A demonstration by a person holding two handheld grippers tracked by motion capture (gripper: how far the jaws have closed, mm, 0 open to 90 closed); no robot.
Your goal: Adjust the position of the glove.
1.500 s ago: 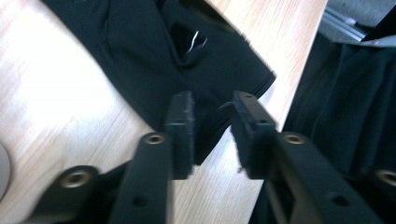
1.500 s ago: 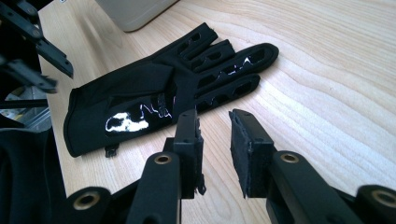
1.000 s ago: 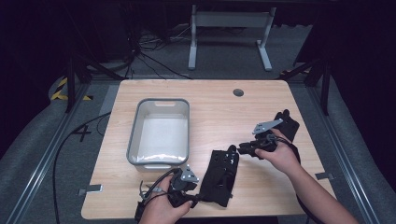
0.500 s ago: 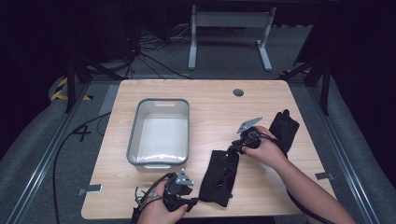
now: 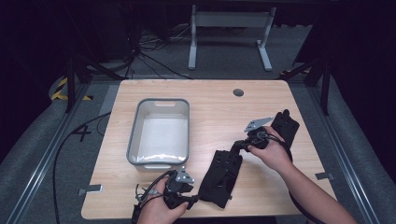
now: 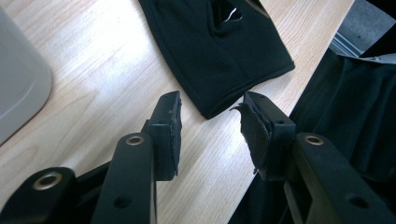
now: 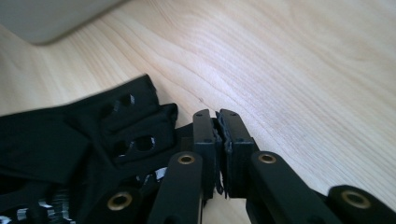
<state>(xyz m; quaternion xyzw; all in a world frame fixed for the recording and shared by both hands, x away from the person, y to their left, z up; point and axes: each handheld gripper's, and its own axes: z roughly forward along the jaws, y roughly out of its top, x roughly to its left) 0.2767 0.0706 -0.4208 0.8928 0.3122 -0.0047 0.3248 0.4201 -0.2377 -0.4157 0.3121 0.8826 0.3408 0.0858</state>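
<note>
Two black gloves and a grey bin (image 5: 134, 135) sit on the counter (image 5: 210, 107), and the work looks like bagging gloves into that bin; it has barely started. The bin is empty. The near glove (image 5: 222, 179) lies flat on the counter, just right of the bin's front corner and running toward the counter's front edge. The far glove (image 5: 286, 125) lies well apart at the right side, untouched, just behind the right hand. The right claw (image 5: 237, 145) is at the near glove's far end. Its jaws have just been closing and now stand clenched. In the right gripper view the right claw (image 7: 217, 114) sits at the cloth's edge and looks to pinch a bit of it, though the ragged pad lining makes that hard to confirm. The left claw (image 5: 189, 201) hangs released at the glove's near end. In the left gripper view the left claw (image 6: 212, 105) has its jaws spread on either side of the cuff corner, with nothing pressed. Done, by my judgement: at most a grip on one end. Left: lift the near glove, drop it in the bin, then the same for the far glove.
</note>
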